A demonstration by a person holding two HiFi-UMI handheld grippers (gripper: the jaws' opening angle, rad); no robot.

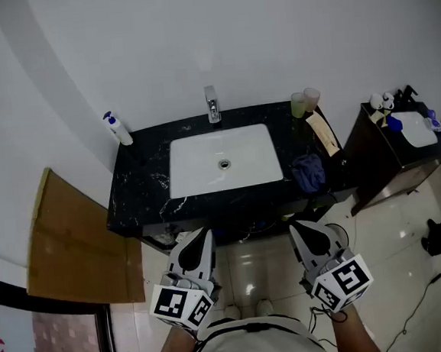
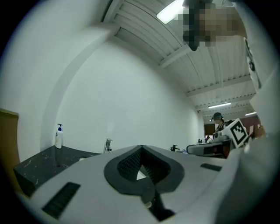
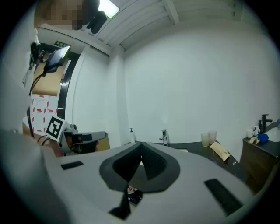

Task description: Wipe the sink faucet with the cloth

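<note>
Against the white wall, a black stone counter (image 1: 141,193) carries a white sink (image 1: 204,169). The faucet (image 1: 212,103) stands upright at the middle of the sink's back edge. The cloth (image 1: 308,171), dark blue and crumpled, lies on the counter just right of the sink, near the front edge, and neither gripper touches it. Behind the cloth lies a brown paper packet (image 1: 322,132), and two cups (image 1: 304,101) stand side by side at the back right corner. A soap bottle (image 1: 117,128) with a blue pump stands at the back left corner. A sheet of cardboard (image 1: 65,239) leans on the wall to the left of the counter. To the right stands a dark side cabinet (image 1: 380,157) with a small white basin (image 1: 416,130) on top.

The left gripper (image 1: 203,236) and the right gripper (image 1: 296,228) are held side by side in front of the counter, short of its front edge, both pointing roughly level toward the wall. The left gripper's jaws are closed tip to tip with nothing between them. The right gripper's jaws are closed the same way and are also empty. Both grippers are well apart from the faucet, and the right one is nearer the cloth.
</note>
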